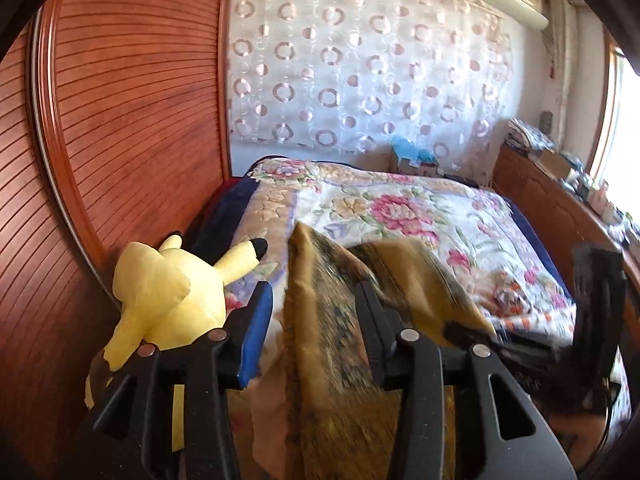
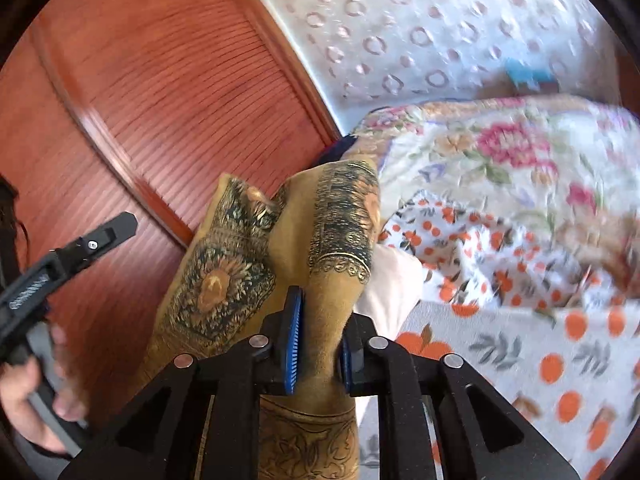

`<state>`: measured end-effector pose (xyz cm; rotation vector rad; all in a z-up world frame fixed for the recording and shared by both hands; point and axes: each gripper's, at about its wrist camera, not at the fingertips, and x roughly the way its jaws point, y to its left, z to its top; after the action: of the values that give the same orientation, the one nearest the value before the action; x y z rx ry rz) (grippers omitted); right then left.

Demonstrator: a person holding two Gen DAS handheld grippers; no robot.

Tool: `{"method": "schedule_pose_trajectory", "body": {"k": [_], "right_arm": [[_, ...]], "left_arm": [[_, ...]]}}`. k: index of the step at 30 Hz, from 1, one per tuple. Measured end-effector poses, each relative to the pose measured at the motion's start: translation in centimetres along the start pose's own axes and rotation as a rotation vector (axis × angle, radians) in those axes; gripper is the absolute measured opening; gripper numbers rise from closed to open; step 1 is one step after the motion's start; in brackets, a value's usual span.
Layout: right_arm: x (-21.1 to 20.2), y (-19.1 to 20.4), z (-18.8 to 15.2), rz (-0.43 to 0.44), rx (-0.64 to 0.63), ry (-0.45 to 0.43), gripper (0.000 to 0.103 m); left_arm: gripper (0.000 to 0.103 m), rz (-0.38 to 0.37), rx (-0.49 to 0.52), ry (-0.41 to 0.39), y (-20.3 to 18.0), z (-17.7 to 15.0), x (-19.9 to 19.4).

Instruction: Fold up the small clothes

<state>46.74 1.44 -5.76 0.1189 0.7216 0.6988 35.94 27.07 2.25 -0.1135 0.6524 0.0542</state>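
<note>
Right gripper (image 2: pixel 318 336): blue ribbed pads (image 2: pixel 294 340) pinched on a fold of the mustard cloth (image 2: pixel 332 240), fabric bunched between them. Cloth is soft knit, ochre with dark printed bands and a sunflower-like medallion; it stands up ahead of the fingers in two lobes, off the bed.

Left gripper (image 1: pixel 316 320): fingers clearly apart. Same cloth (image 1: pixel 320 340) drapes through the gap and over the right-side finger (image 1: pixel 372 320); left-side blue pad (image 1: pixel 256 332) looks free of it. Contact on the far side can't be confirmed, edge is motion-blurred.

Only the right wrist view shows the left gripper body (image 2: pixel 60 268) from outside, a hand (image 2: pixel 28 396) wrapped on its grip, low left. It also shows a white cloth with orange fruit print (image 2: pixel 520 320) crumpled on the bed just right of the mustard cloth.

Only the left wrist view shows a yellow plush toy (image 1: pixel 172 292) lying by the ribbed reddish wooden panel (image 1: pixel 132 120), left of the cloth. Also a shelf with clutter (image 1: pixel 560 184) along the right side.

Both views: quilted floral bedspread (image 1: pixel 400 216), sheer curtain with ring pattern (image 1: pixel 360 68) behind.
</note>
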Motion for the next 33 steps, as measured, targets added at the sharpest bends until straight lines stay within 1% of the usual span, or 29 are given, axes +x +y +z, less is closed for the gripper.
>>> {"method": "schedule_pose_trajectory", "body": {"k": [1, 2, 3, 4, 5, 6, 7, 9, 10, 11, 12, 13, 14, 15, 17, 19, 21, 25, 29, 33], "right_arm": [[0.4, 1.0, 1.0, -0.016, -0.042, 0.004, 0.022], [-0.1, 1.2, 1.0, -0.04, -0.08, -0.004, 0.028], [-1.8, 1.8, 1.3, -0.062, -0.117, -0.02, 0.033], [-3.0, 2.8, 1.6, -0.084, -0.15, -0.045, 0.036], [-3.5, 2.9, 1.8, -0.107, -0.177, -0.072, 0.044], [-4.0, 3.1, 1.8, -0.124, -0.197, -0.091, 0.048], [-4.2, 3.1, 1.9, -0.12, -0.211, -0.107, 0.048], [-4.9, 4.1, 2.3, -0.024, -0.264, -0.102, 0.048], [-4.5, 4.6, 2.7, -0.005, -0.3, -0.093, 0.048], [-3.8, 5.1, 3.1, 0.01, -0.335, -0.07, 0.048], [-2.8, 5.2, 3.5, 0.03, -0.353, -0.028, 0.048], [-1.9, 5.2, 3.8, 0.043, -0.352, 0.009, 0.048], [-0.4, 4.9, 4.2, 0.041, -0.345, 0.06, 0.045], [0.8, 4.5, 4.5, 0.015, -0.342, 0.082, 0.038], [2.4, 3.9, 4.4, -0.025, -0.356, 0.115, 0.036], [3.0, 3.4, 4.3, -0.031, -0.346, 0.122, 0.036], [2.2, 3.3, 4.5, -0.035, -0.319, 0.089, 0.036], [-1.6, 3.6, 2.5, -0.044, -0.269, 0.033, 0.036], [-8.5, 3.6, -1.1, -0.068, -0.257, -0.034, 0.036], [-15.3, 2.7, -4.4, -0.098, -0.237, -0.093, 0.036]], "left_arm": [[0.044, -0.001, 0.014, 0.001, -0.4, -0.8, -0.6], [0.044, -0.009, 0.019, 0.002, -0.5, -1.4, -1.0], [0.044, -0.025, 0.023, 0.007, -0.9, -2.6, -1.5], [0.044, -0.029, 0.022, 0.015, -1.1, -3.3, -1.7], [0.044, -0.033, 0.027, 0.028, -1.5, -4.2, -1.9], [0.044, -0.036, 0.03, 0.044, -1.8, -5.1, -1.9], [0.044, -0.034, 0.029, 0.066, -2.0, -6.1, -1.7], [0.044, -0.035, 0.029, 0.089, -2.2, -7.5, -1.4], [0.044, -0.028, 0.033, 0.104, -2.2, -8.1, -1.1], [0.044, -0.018, 0.035, 0.111, -2.2, -8.5, -1.0], [0.044, -0.008, 0.033, 0.118, -2.2, -8.8, -0.7], [0.044, -0.001, 0.026, 0.13, -2.1, -9.1, -0.5], [0.044, 0.0, 0.021, 0.138, -2.0, -9.4, -0.2], [0.044, 0.002, 0.016, 0.14, -1.9, -9.6, 0.0], [0.044, 0.011, 0.009, 0.143, -1.7, -10.0, 0.7], [0.044, -0.002, -0.009, 0.128, -1.6, -10.1, 0.4], [0.044, 0.001, -0.006, 0.115, -1.9, -9.9, -0.3], [0.044, 0.008, 0.023, 0.069, -3.3, -9.0, -2.7], [0.045, 0.008, 0.075, 0.008, -5.9, -8.1, -6.0], [0.048, -0.021, 0.119, -0.041, -9.1, -7.8, -9.2]]}}
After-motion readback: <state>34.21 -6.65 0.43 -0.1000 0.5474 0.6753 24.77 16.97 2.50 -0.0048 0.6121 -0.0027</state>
